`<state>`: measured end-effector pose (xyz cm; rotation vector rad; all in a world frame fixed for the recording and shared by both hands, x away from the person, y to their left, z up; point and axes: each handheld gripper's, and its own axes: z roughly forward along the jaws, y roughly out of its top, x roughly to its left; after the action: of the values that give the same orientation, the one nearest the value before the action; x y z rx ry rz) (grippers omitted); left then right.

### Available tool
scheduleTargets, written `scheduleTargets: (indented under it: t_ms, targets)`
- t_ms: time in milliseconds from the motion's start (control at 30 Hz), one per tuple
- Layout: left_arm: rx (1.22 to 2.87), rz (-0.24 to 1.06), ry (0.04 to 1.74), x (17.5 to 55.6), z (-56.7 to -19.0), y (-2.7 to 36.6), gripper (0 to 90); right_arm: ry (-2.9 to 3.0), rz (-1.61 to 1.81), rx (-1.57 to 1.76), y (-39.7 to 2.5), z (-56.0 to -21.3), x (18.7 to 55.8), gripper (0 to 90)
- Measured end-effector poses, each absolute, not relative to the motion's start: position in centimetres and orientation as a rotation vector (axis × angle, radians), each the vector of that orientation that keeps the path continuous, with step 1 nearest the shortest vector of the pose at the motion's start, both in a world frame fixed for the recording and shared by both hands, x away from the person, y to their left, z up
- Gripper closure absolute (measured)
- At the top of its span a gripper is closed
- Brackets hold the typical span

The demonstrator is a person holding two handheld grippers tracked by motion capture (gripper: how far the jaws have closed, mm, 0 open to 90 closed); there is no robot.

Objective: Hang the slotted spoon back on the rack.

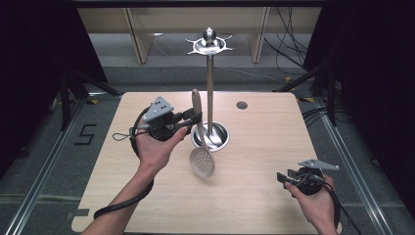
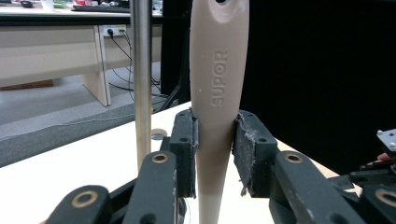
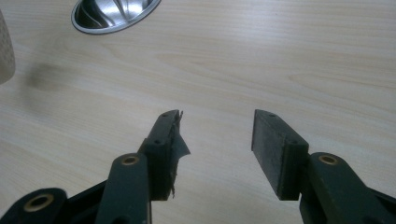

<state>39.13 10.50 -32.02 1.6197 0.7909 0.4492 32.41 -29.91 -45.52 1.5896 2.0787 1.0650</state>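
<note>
On the table [image 1: 254, 196], the utensil stand [image 1: 210, 88] rises at about twelve o'clock from centre. The slotted spoon [image 1: 199, 142] hangs upright just before it at seven o'clock, clamped by the left gripper [image 1: 193, 119] at its nine o'clock. The right gripper [image 1: 283, 177] sits at four o'clock, well apart.

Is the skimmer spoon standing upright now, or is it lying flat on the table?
Upright. The left claw is shut on the handle of the skimmer spoon, handle upward and perforated head hanging down, beside the stand's pole.
</note>
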Motion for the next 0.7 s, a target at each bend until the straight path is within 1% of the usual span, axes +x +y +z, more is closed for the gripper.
scheduleTargets:
  t_ms: [633, 700]
  targets:
    - [1.629, 0.499, 0.815, 40.5, -30.9, 11.6, 69.8, 2.058, 1.028, 1.592, -29.9, -45.3, 32.2, 52.0]
    - [1.630, 0.502, 0.821, 40.9, -30.8, 11.6, 69.8, 2.052, 1.045, 1.656, -29.6, -45.2, 32.1, 52.0]
